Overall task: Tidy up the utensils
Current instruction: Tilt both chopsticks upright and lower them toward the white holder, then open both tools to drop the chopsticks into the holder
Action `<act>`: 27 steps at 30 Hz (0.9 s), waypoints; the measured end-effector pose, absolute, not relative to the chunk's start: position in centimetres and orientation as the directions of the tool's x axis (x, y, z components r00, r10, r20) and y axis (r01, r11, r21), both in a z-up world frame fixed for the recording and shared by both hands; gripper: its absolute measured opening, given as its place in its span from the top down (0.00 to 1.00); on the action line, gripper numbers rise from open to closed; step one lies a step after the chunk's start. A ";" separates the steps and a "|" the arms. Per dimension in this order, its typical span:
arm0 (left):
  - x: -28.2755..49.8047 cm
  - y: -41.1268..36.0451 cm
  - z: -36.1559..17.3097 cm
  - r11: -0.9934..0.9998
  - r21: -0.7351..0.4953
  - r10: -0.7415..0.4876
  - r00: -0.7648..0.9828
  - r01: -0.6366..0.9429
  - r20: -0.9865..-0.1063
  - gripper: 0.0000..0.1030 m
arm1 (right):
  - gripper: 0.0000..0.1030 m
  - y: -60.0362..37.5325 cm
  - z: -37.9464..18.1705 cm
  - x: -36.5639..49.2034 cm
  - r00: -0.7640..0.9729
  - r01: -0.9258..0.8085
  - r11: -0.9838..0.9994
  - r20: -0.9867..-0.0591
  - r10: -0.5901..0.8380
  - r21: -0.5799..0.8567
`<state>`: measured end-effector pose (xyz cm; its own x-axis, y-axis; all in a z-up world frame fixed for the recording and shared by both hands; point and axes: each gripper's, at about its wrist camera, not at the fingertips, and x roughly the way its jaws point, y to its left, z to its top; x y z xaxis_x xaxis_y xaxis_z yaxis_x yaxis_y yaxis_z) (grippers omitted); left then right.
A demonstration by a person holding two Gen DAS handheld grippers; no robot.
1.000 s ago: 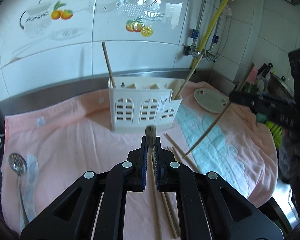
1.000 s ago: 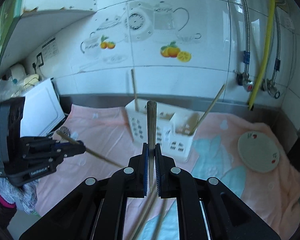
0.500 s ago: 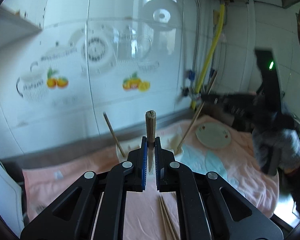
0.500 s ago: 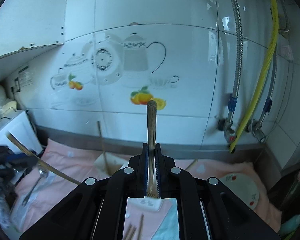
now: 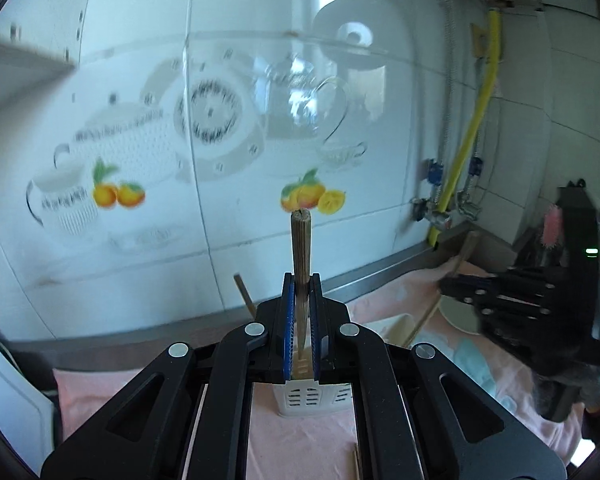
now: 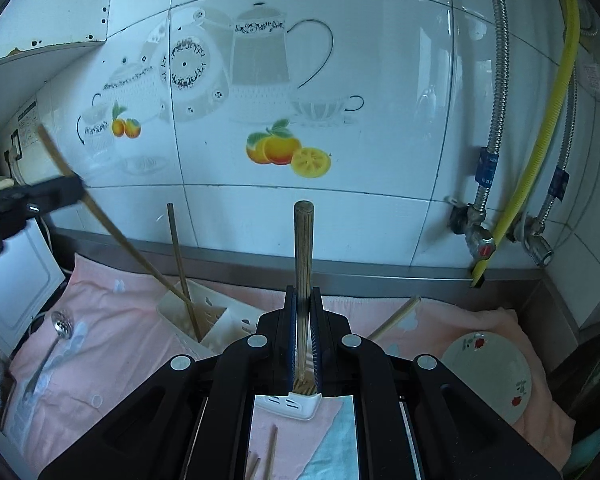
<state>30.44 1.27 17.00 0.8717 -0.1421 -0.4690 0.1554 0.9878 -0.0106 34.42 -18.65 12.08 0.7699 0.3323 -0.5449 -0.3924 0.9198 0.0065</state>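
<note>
My left gripper (image 5: pixel 300 300) is shut on a wooden chopstick (image 5: pixel 300 240) that stands up between its blue pads, above the white utensil holder (image 5: pixel 312 400). My right gripper (image 6: pixel 303 312) is shut on a second chopstick (image 6: pixel 303 248), also over the holder (image 6: pixel 220 324). In the right wrist view the left gripper (image 6: pixel 80 190) holds its chopstick (image 6: pixel 120 240) slanting down toward the holder's left compartment. The left wrist view shows the right gripper (image 5: pixel 446 285) with its chopstick (image 5: pixel 424 312) angled down at the holder's right end. One chopstick (image 6: pixel 180 268) stands in the holder, another (image 6: pixel 396 318) leans out on the right.
A pink towel (image 6: pixel 112 344) covers the counter below a tiled wall. A slotted spoon (image 6: pixel 60 328) lies at the left. A small white plate (image 6: pixel 488 372) sits at the right. Loose chopsticks (image 6: pixel 270 456) lie on the towel near me. Pipes and a yellow hose (image 6: pixel 540 140) run down the right.
Both grippers rose from the towel with their chopsticks and came in over the holder. The holder now sits low under the fingers and the wall fills both views.
</note>
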 end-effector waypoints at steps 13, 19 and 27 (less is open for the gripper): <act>32.8 3.4 13.1 0.987 -0.104 -0.159 0.812 0.122 -0.561 0.89 | 0.74 -19.6 13.4 33.1 0.796 -0.380 0.925 -0.512 0.324 -0.005; 30.6 3.5 13.8 0.986 -0.112 -0.161 0.833 0.119 -0.529 0.56 | 0.53 -20.6 14.0 30.7 0.812 -0.376 0.927 -0.480 0.332 0.004; 24.5 3.6 13.6 0.991 -0.076 -0.137 0.862 0.114 -0.489 0.22 | 0.20 -22.0 12.8 25.8 0.818 -0.378 0.925 -0.458 0.348 0.027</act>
<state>24.54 3.62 13.57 0.8616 -0.1366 -0.4888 0.1139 0.9906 -0.0760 25.82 -22.03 12.84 0.8179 0.3479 -0.4582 -0.3783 0.9253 0.0273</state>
